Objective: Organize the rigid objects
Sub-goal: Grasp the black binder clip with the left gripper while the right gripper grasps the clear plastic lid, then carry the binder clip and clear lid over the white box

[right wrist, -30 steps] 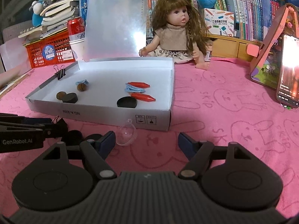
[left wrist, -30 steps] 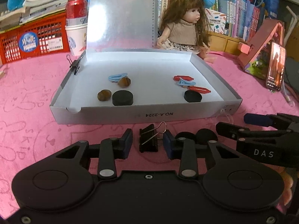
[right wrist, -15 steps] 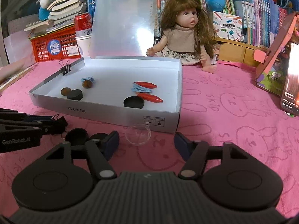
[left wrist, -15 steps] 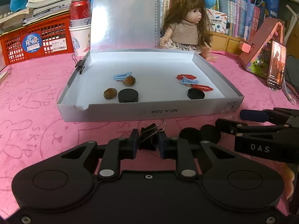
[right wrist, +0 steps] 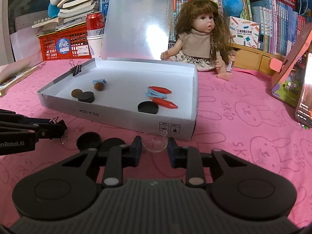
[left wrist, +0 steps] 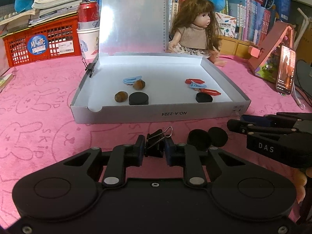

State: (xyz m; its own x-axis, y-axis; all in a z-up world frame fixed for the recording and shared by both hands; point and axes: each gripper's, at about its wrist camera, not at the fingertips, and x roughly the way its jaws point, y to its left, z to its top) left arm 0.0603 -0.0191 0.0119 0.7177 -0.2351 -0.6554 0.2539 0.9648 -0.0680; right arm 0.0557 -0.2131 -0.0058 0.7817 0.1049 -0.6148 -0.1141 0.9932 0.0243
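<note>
Left tongs (left wrist: pixel 154 149) grip a black binder clip (left wrist: pixel 156 145) at lower centre, on the pink table (left wrist: pixel 39 101). Right tongs (right wrist: pixel 154 149) have just closed on a clear disc (right wrist: pixel 154 140) by the box (right wrist: pixel 120 115), centre frame.

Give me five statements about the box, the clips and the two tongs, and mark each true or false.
1. The left tongs grip a black binder clip. True.
2. The right tongs are shut on a black disc. False: a clear round lid sits between them, and the two black discs lie on the cloth to their left.
3. The box holds two black discs. True.
4. A binder clip is clamped on the box's right wall. False: it is on the left wall, near the back.
5. The box's clear cover lies shut. False: it stands raised at the back.
</note>
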